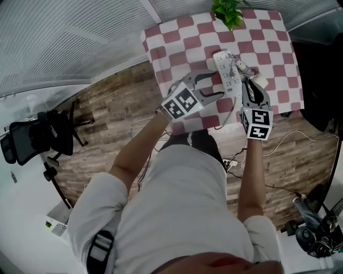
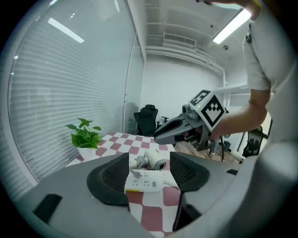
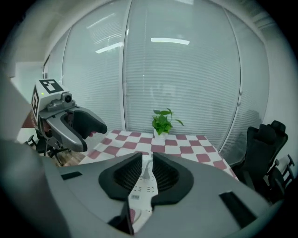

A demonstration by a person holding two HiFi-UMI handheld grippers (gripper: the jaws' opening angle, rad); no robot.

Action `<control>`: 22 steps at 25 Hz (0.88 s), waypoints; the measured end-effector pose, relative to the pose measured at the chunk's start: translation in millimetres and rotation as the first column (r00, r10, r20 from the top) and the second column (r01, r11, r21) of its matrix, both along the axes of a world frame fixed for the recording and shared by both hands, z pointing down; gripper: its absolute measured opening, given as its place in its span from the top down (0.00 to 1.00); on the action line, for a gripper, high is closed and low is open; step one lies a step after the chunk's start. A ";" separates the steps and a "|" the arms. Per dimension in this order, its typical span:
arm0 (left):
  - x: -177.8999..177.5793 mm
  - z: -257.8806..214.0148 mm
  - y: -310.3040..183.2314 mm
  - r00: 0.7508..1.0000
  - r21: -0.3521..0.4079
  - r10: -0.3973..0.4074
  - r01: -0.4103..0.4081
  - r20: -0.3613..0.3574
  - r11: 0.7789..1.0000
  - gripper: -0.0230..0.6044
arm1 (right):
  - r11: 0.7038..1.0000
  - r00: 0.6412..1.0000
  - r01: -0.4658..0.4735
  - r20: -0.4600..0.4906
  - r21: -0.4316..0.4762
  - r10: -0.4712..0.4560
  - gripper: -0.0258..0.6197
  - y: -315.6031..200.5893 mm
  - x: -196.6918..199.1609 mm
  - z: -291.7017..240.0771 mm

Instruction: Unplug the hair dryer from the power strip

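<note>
A white power strip (image 1: 227, 72) lies on the red-and-white checked table (image 1: 177, 32). Next to it lies a white hair dryer (image 2: 154, 159), whose plug (image 2: 133, 173) sits in the strip (image 2: 144, 182). My left gripper (image 1: 217, 85) hangs above the table's near edge, left of the strip. It is open with nothing between its jaws. My right gripper (image 1: 252, 85) hangs above the strip's right side and the dryer. Its jaws stand a little apart around nothing. In the right gripper view the strip (image 3: 142, 188) and plug (image 3: 145, 173) show far below through the gap.
A potted plant (image 1: 228, 12) stands at the table's far edge. A black office chair (image 1: 32, 136) is on the wooden floor to the left. Cables and a second strip (image 1: 230, 163) lie on the floor under the near edge. Glass walls with blinds stand behind the table.
</note>
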State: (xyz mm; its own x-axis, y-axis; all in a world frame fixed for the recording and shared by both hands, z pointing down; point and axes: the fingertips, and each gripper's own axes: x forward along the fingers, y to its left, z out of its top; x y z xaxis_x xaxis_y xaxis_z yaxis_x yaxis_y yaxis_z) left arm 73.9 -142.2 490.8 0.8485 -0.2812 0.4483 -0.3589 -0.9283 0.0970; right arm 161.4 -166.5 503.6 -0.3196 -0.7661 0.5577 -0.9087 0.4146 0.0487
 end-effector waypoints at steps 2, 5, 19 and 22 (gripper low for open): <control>-2.0 -24.5 6.1 0.998 -0.003 -0.005 0.005 -0.063 1.000 0.53 | 0.999 1.000 -0.016 0.027 0.038 0.015 0.83 8.9 -2.3 -23.7; -7.9 -60.8 9.4 0.984 -0.003 -0.048 0.048 -0.171 0.999 0.62 | 0.996 0.996 -0.027 0.082 0.086 0.020 0.83 21.9 -9.0 -59.3; -27.2 -200.8 49.8 0.898 0.065 -0.115 0.156 -0.425 0.986 0.84 | 0.950 0.978 0.010 0.197 0.313 -0.075 0.86 79.2 -53.0 -199.9; -29.8 -223.6 61.9 0.888 0.093 -0.103 0.161 -0.449 0.983 0.86 | 0.937 0.972 0.026 0.209 0.348 -0.105 0.87 92.6 -62.7 -223.4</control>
